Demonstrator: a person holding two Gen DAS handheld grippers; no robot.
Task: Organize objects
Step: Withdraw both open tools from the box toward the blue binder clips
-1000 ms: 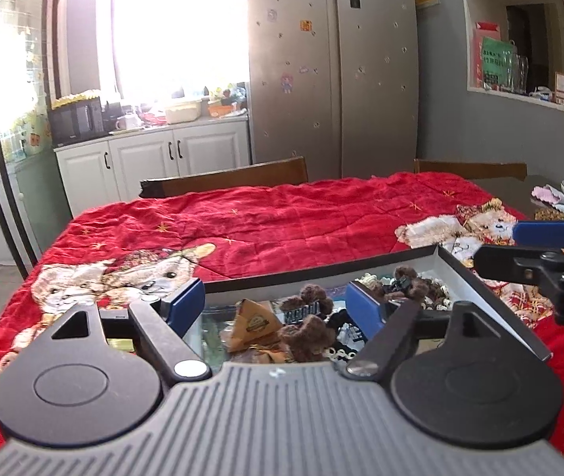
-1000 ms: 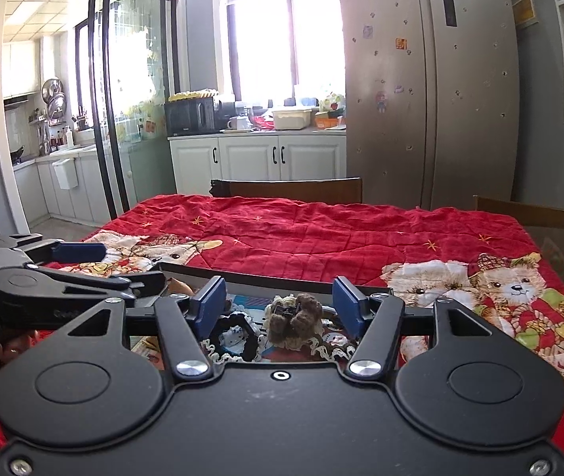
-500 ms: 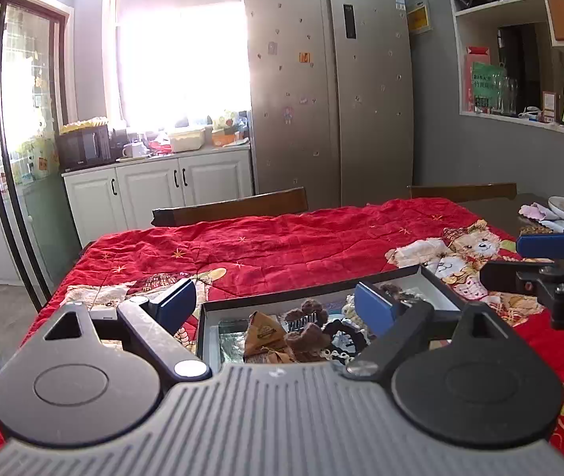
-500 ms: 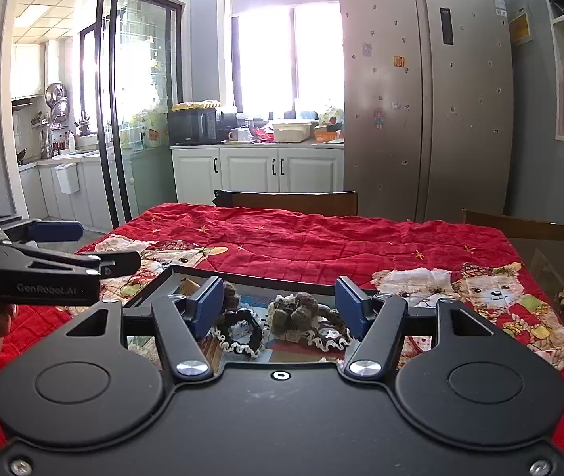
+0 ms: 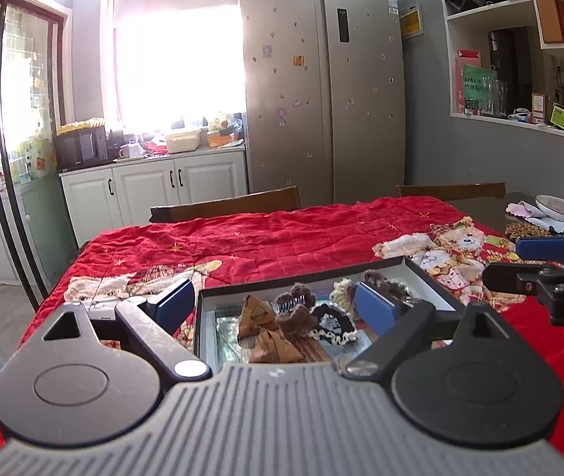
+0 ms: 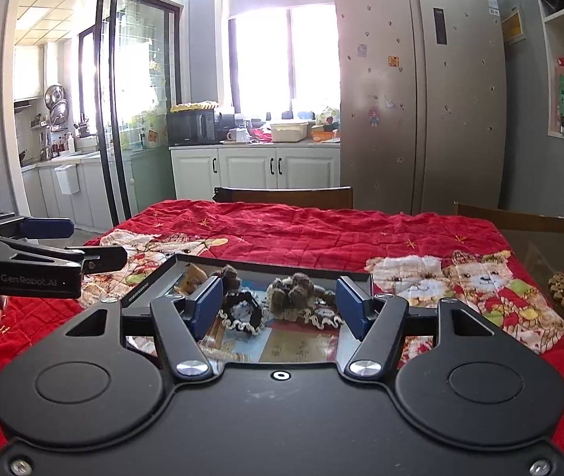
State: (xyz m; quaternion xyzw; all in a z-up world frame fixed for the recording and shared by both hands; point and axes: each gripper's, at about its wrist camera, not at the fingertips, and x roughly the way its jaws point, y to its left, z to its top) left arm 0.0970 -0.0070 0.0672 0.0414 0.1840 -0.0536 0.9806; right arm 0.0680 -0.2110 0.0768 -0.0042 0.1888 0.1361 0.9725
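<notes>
Left claw (image 5: 274, 305) has its jaws spread wide, they've just been opening, gripping nothing, hanging over the left half of the tray (image 5: 424, 277). Tray's a shallow dark box on the red-quilted bench (image 5: 282, 238), with brown paper packets (image 5: 258, 313) at its left, then fuzzy brown hair clips (image 5: 295, 315) and lacy scrunchies (image 6: 242, 309) toward the right. Right claw (image 6: 280, 305) is about half open over the tray's near right part, empty too.

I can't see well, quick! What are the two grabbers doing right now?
Left gripper: open, jaws just widened, holding nothing.
Right gripper: open, holding nothing.
</notes>
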